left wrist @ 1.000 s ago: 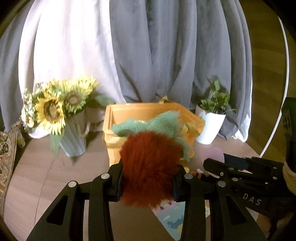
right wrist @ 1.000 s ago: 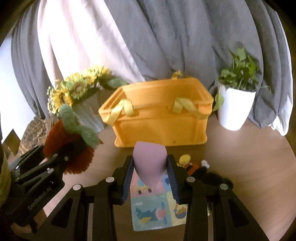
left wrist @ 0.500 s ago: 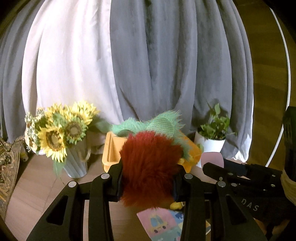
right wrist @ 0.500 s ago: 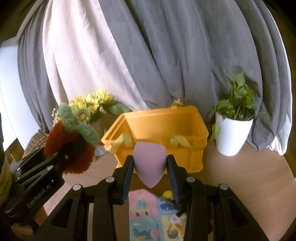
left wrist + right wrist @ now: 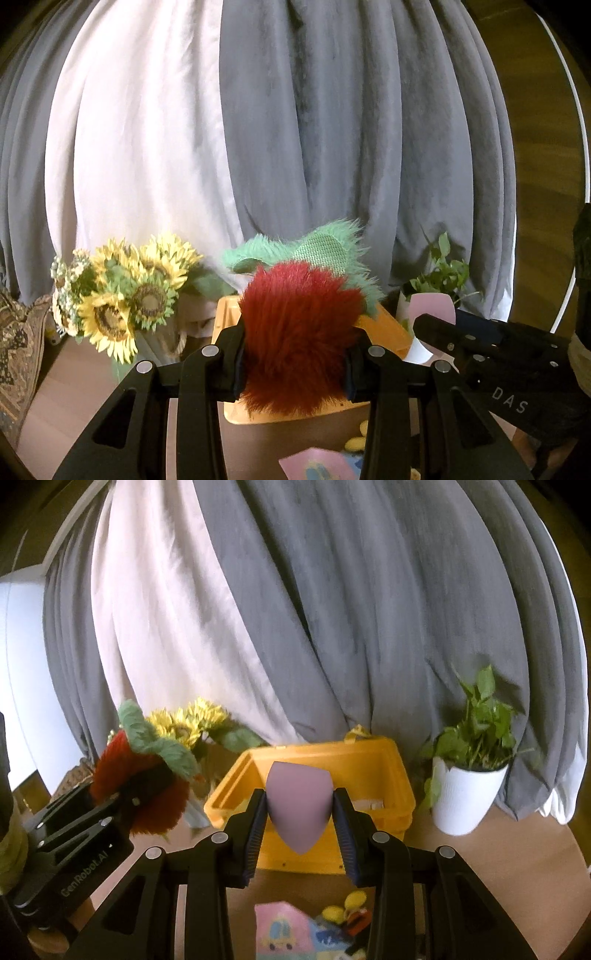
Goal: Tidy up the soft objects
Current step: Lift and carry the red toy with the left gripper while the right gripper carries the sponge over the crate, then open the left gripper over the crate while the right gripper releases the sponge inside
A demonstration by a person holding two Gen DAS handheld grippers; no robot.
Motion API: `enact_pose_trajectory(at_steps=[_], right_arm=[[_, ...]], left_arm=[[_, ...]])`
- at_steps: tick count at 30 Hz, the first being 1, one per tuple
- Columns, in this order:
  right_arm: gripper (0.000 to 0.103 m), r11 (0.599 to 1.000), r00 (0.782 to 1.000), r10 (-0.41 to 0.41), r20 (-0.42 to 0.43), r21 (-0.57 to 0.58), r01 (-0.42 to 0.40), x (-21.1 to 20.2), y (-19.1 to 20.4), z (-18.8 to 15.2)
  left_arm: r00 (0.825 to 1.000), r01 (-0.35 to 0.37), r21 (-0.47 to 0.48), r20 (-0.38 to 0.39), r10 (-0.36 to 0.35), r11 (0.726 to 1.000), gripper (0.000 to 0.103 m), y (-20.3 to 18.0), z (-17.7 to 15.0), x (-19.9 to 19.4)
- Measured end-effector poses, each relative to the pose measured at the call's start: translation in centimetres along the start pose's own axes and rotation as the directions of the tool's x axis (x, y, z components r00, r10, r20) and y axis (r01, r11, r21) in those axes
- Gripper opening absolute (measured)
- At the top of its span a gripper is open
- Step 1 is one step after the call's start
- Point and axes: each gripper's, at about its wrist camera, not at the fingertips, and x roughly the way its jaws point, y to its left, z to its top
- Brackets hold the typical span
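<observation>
My left gripper (image 5: 295, 350) is shut on a furry red plush with green leaves (image 5: 299, 332), held in the air in front of the orange basket (image 5: 384, 325). It also shows at the left of the right wrist view (image 5: 144, 775). My right gripper (image 5: 299, 812) is shut on a soft pink teardrop-shaped sponge (image 5: 297, 805), held above the near rim of the orange basket (image 5: 321, 842). The sponge (image 5: 430, 306) and right gripper also show at the right of the left wrist view.
A sunflower bouquet in a vase (image 5: 122, 295) stands left of the basket. A white potted plant (image 5: 469, 794) stands to its right. A colourful cloth book (image 5: 284, 934) and small toys (image 5: 351, 912) lie on the wooden table below. Grey and white curtains hang behind.
Both grippers have risen with their loads and moved toward the basket. The basket's open top now shows in the right wrist view.
</observation>
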Motion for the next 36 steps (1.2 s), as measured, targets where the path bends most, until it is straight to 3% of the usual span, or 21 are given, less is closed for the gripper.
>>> enact_pose_trajectory(at_steps=[13, 25, 36], right_arm=[[0.038, 1.000, 1.000, 0.004, 0.017, -0.009, -0.004, 3.5, -1.2, 2.7], [0.038, 1.000, 0.999, -0.001, -0.033, 0.010, 0.001, 9.3, -3.6, 4.1], [0.038, 1.000, 0.994, -0.006, -0.110, 0.028, 0.010, 15.1, -5.7, 3.5]], left_arm=[[1.000, -0.013, 0.010, 0.007, 0.013, 1.000, 0.038, 0.3, 1.8, 4.4], [0.998, -0.019, 0.021, -0.059, 0.020, 1.000, 0.038, 0.5, 1.9, 10.8], [0.989, -0.030, 0.032, -0.145, 0.034, 0.999, 0.038, 1.0, 0.1, 16.4]])
